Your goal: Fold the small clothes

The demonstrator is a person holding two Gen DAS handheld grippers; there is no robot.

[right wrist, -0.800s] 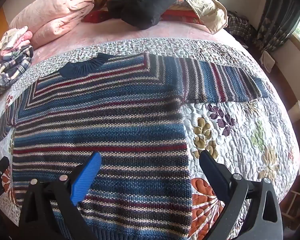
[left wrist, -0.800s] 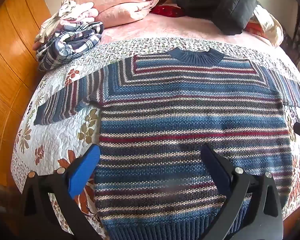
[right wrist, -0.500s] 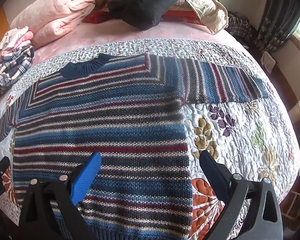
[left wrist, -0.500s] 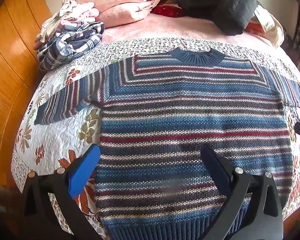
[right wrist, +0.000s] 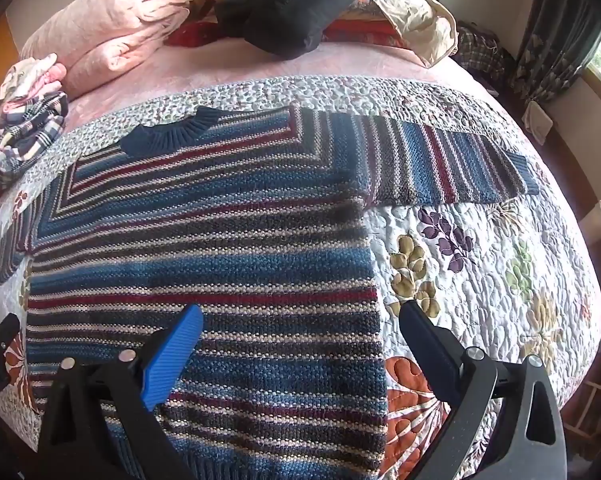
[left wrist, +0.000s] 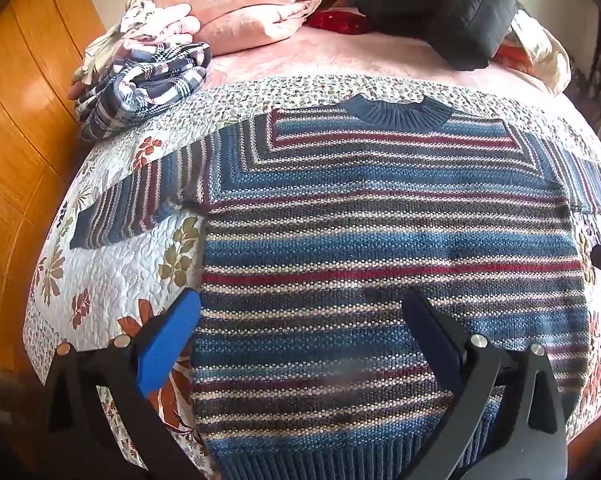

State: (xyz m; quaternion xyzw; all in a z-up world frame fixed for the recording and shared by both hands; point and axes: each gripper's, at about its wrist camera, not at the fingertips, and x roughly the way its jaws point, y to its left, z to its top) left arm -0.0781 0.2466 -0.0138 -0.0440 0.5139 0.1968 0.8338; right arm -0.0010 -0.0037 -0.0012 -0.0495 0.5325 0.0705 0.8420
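Note:
A striped knit sweater (left wrist: 380, 232) in blue, red, grey and cream lies flat, front up, on a floral quilt (left wrist: 112, 272), collar away from me, both sleeves spread out sideways. My left gripper (left wrist: 300, 312) hovers open above the sweater's lower left part, its blue finger over the left side edge. In the right wrist view the same sweater (right wrist: 204, 248) fills the left half, and my right gripper (right wrist: 300, 320) hangs open above its lower right edge. The right sleeve (right wrist: 452, 164) stretches out over the quilt (right wrist: 500, 272). Neither gripper holds anything.
A pile of plaid and pink clothes (left wrist: 140, 80) sits at the quilt's far left corner. Pink bedding (left wrist: 236, 4) and a black jacket (left wrist: 452, 8) lie beyond the sweater. Wooden panelling (left wrist: 16, 128) runs along the left; curtains (right wrist: 548, 56) and a window are at right.
Both views have shifted only slightly; the sweater lies as before and both grippers stay open.

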